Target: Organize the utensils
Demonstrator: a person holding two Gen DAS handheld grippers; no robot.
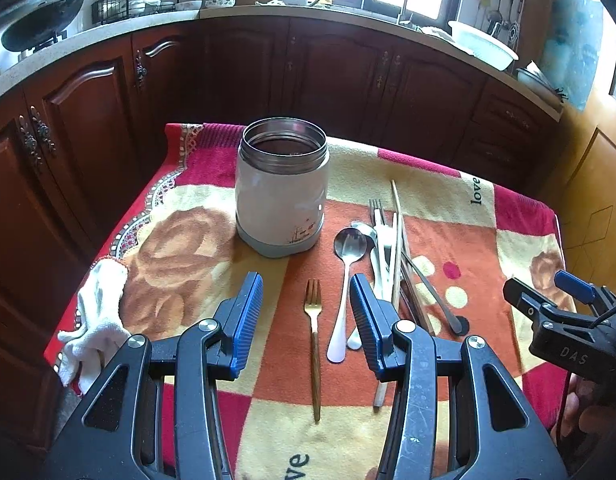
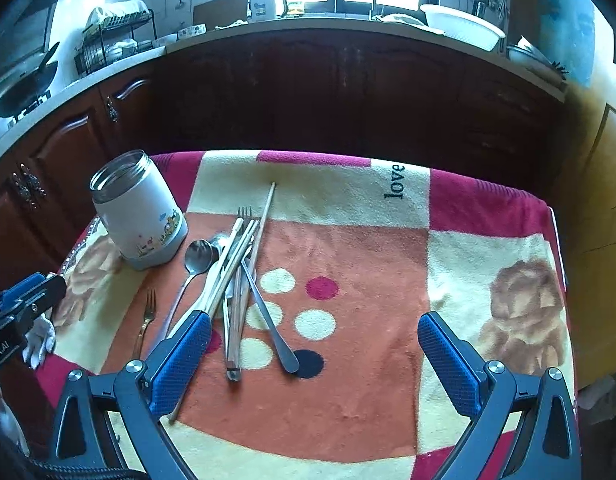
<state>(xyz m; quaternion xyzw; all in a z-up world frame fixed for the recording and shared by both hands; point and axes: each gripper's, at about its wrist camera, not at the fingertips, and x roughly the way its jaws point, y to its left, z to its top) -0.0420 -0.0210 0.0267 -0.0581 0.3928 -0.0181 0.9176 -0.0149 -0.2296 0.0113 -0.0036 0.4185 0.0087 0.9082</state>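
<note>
We judge task barely begun: jar (image 1: 283, 188) on surface (image 2: 348, 380) looks empty. Gold fork (image 1: 314, 328) lies apart; spoons, chopsticks pile (image 2: 236, 280) beside jar. Left gripper (image 1: 306, 316), right gripper (image 2: 314, 354): fingers spread, pinching nothing.

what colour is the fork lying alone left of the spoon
Gold, with a brownish handle: the lone fork shows best in the left wrist view.

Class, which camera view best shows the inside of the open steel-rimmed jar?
The left wrist view: the jar stands centred and near, its open mouth facing the camera. In the right wrist view the jar sits at the left, tilted by the lens, its mouth seen edge-on.
</note>
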